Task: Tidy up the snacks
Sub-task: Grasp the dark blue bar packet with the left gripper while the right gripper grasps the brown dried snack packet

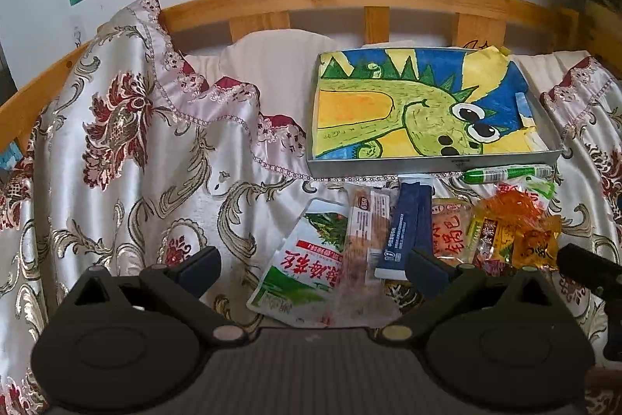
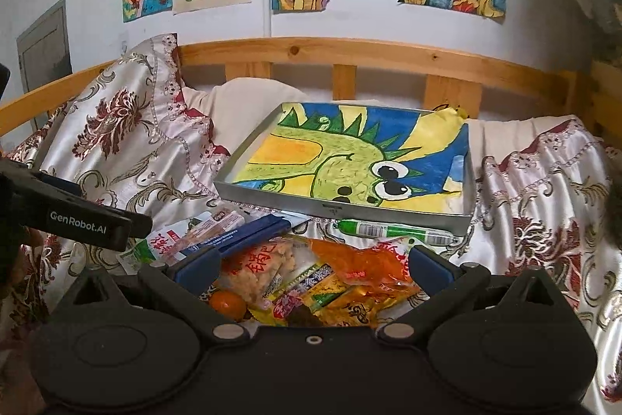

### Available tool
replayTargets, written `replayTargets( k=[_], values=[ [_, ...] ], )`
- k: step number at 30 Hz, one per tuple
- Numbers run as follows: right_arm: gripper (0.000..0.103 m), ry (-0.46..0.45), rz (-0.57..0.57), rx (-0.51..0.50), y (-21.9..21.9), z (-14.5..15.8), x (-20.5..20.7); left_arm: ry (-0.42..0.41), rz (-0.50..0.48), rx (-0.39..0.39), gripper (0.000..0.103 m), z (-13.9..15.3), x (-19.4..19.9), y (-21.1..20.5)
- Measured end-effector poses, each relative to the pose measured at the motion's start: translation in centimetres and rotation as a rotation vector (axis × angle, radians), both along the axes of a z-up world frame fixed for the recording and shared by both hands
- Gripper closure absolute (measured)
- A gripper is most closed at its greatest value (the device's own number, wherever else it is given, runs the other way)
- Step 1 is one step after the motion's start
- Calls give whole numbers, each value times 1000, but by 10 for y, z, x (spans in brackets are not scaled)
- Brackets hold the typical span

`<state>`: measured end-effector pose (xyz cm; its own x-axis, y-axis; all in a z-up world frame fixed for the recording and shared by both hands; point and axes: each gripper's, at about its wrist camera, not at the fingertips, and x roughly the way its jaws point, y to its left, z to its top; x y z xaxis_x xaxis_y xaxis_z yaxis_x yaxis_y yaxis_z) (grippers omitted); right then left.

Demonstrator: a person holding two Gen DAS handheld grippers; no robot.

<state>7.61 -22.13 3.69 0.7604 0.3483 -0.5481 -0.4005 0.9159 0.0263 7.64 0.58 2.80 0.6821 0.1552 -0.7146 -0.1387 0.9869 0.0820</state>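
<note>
Snacks (image 2: 311,275) piled btwn right gripper's (image 2: 313,263) spread jaws.

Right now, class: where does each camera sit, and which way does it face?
Left wrist: on the left gripper, facing the snack pile and the grey tray lined with a dinosaur drawing; open.
Right wrist: on the right gripper, above the snacks, facing that tray; the left gripper shows.
Shared: tray, green sausage stick.

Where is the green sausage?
In both views the green sausage lies on the cloth right in front of the tray, behind the snack pile.
</note>
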Motion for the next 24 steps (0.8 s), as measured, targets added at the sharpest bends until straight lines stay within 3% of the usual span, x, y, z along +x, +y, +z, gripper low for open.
replayTargets(
  k=[5,11,21,24],
  values=[
    [1,8,34,-2,5,-5,14,18,-60,-62,1,3,7,3],
    [1,-1,75,-24,12,-14,34,-26,-77,-30,1,9,11,1],
    [1,-38,154,-28,12,-37,42,2,-110,-93,0,-15,17,3],
    [1,-12,170,-39,7,-47,43,11,-122,-125,0,-22,21,2]
  ],
)
